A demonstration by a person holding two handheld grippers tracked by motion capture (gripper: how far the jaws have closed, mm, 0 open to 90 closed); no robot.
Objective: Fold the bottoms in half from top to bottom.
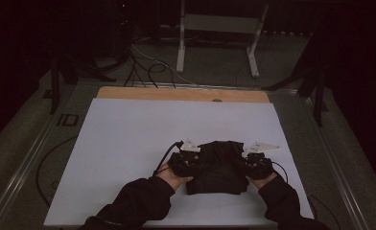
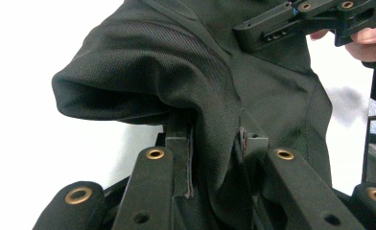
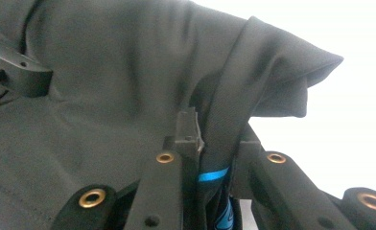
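Note:
A black garment (image 1: 218, 165) lies bunched on the white board (image 1: 128, 143) near its front edge. My left gripper (image 1: 195, 162) holds the garment's left side and my right gripper (image 1: 246, 162) holds its right side. In the left gripper view the left gripper (image 2: 215, 138) is shut on a fold of the black fabric (image 2: 176, 62), which drapes up and over the jaws. In the right gripper view the right gripper (image 3: 217, 135) is shut on another fold of the fabric (image 3: 104, 72). A blue strip (image 3: 213, 175) shows between the right gripper's jaws.
The white board covers a wooden tabletop (image 1: 176, 93). Cables (image 1: 143, 67) and a white metal stand (image 1: 217, 28) are on the floor beyond the table. Dark sleeves (image 1: 138, 201) come in from the bottom edge. Bare board lies to the left and behind the garment.

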